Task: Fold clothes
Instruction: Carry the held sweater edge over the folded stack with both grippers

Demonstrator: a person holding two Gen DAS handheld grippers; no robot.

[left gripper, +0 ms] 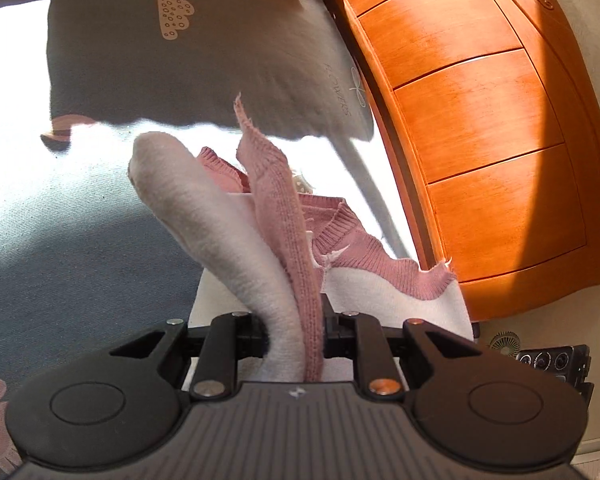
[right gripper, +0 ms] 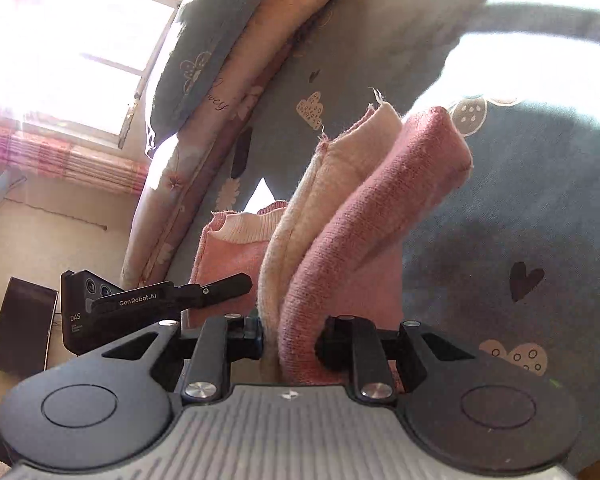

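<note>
Gripping, left wrist view: left gripper (left gripper: 294,330) has its jaws closed nearly together on a doubled bunch of the pink-and-white knit garment (left gripper: 356,264); a white fold (left gripper: 204,216) and a pink knit strip (left gripper: 272,200) stand up out of the jaws and lean away forward.
Garment, left wrist view: the rest lies flat just ahead of and below the jaws on the grey printed bedspread (left gripper: 100,220), ribbed pink edge showing, white panel nearest the jaws.
Surroundings, left wrist view: orange wooden headboard (left gripper: 480,120) off to the right of the jaws.
Gripping, right wrist view: right gripper (right gripper: 290,340) has its jaws pinched on a thick roll of the same garment, cream layer on the left, pink layer on the right, both rising forward from the jaws.
Garment, right wrist view: a flat pink part with a ribbed cream edge lies beyond the jaws, slightly left; the other gripper's black body sits left of the jaws, close by.
Surroundings, right wrist view: stacked pillows (right gripper: 220,60) far ahead and left.
Step in hand (judgement): a fold being carried, both ends of one edge lifted together.
Next move (judgement): calls for keeping both pinches level and moving them together so the lifted edge lands square on the flat part, without dragging the lower layer.
</note>
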